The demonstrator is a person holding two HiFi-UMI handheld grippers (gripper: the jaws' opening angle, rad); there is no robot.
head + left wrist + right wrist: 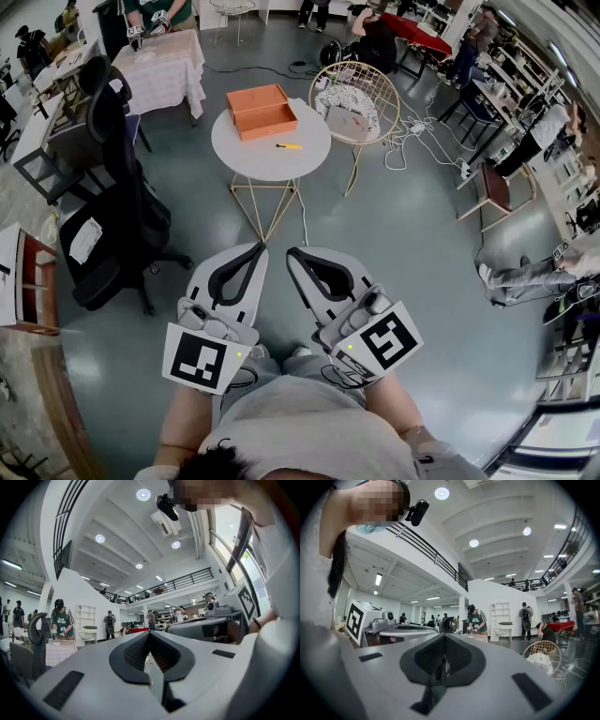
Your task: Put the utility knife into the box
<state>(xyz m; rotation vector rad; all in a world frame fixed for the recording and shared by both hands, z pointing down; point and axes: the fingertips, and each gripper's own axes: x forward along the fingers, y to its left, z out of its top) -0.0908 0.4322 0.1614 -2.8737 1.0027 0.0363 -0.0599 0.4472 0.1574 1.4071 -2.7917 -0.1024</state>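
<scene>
A small yellow utility knife (289,146) lies on the round white table (246,150), just in front of an open orange box (262,111) that looks empty. Both grippers are held low and close to the person's body, well short of the table. The left gripper (260,247) and the right gripper (292,251) point toward the table, each with its jaws closed together and nothing between them. In the left gripper view the left gripper (149,633) is shut and aimed up at the hall; the right gripper (443,635) is likewise in the right gripper view. Neither gripper view shows the knife or the box.
A gold wire chair (354,98) with a cushion stands right of the table, with cables (417,131) on the floor beyond. A black office chair (112,187) is at the left. A cloth-covered table (164,66) and several people are farther back.
</scene>
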